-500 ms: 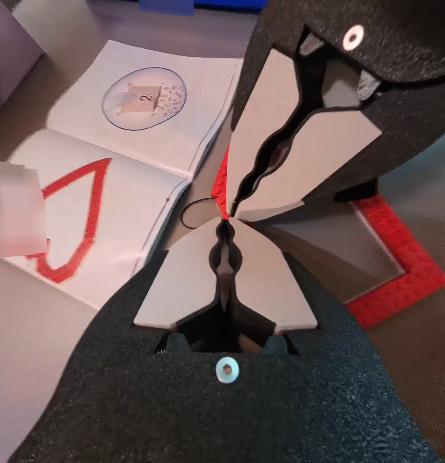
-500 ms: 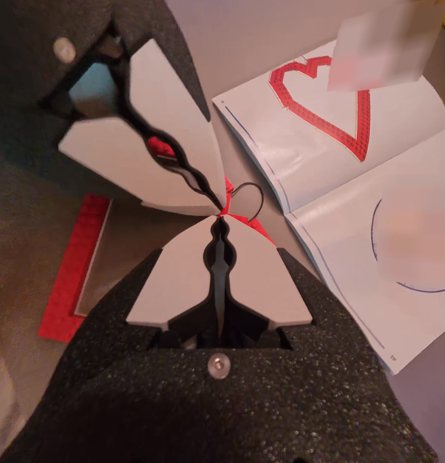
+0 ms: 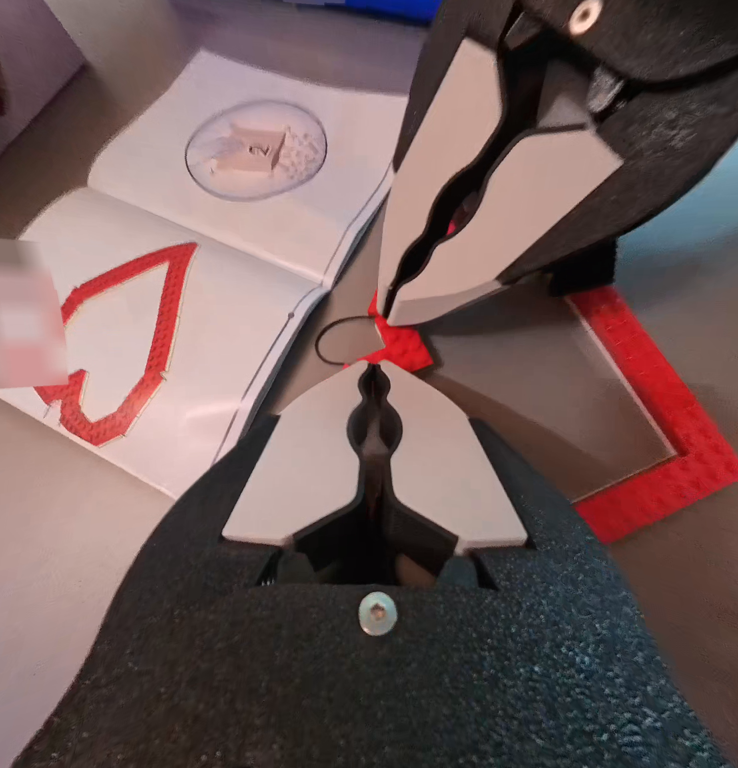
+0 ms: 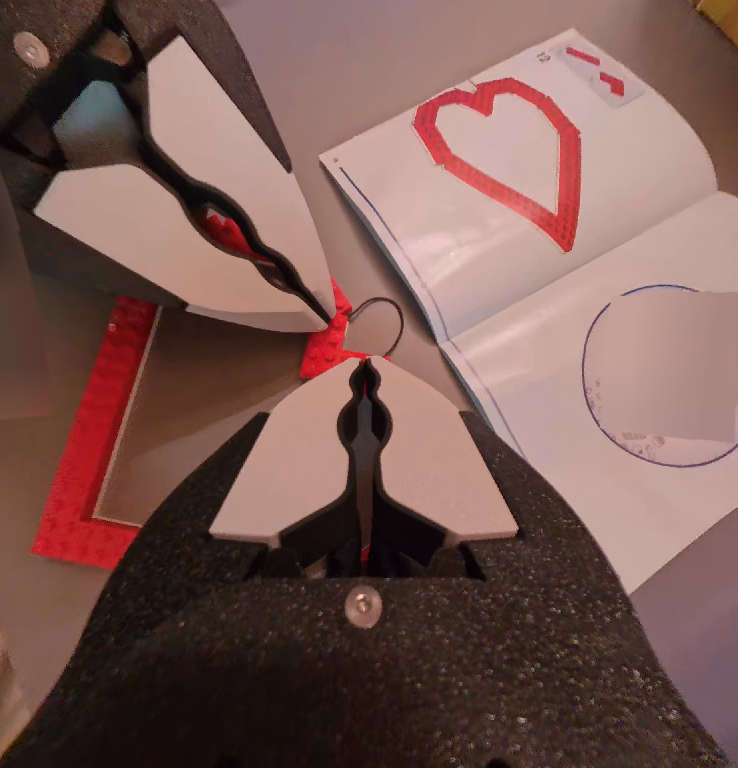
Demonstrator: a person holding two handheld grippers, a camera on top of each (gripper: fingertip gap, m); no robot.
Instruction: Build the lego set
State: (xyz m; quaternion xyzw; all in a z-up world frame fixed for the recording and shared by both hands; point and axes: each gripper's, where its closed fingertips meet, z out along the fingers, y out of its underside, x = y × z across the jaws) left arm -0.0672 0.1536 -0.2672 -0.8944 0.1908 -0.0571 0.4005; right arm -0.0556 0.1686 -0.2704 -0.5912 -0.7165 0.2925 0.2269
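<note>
- Lego frame (image 3: 666, 419) on desk (image 3: 68, 561), beside booklet (image 3: 234, 332).
- Left gripper (image 3: 373, 365) and right gripper (image 4: 365, 360) both clamped on frame's corner (image 3: 404, 345).
- Step, likely: pressing corner plates together; next needs firm squeeze.

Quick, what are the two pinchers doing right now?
Left gripper: shut on the red lego frame at its corner.
Right gripper: shut on the same red lego frame, at that corner too.

A grey-brown worktop (image 3: 60, 540) is carrying everything, and a blue object (image 3: 394, 5) is sitting at its far edge.
</note>
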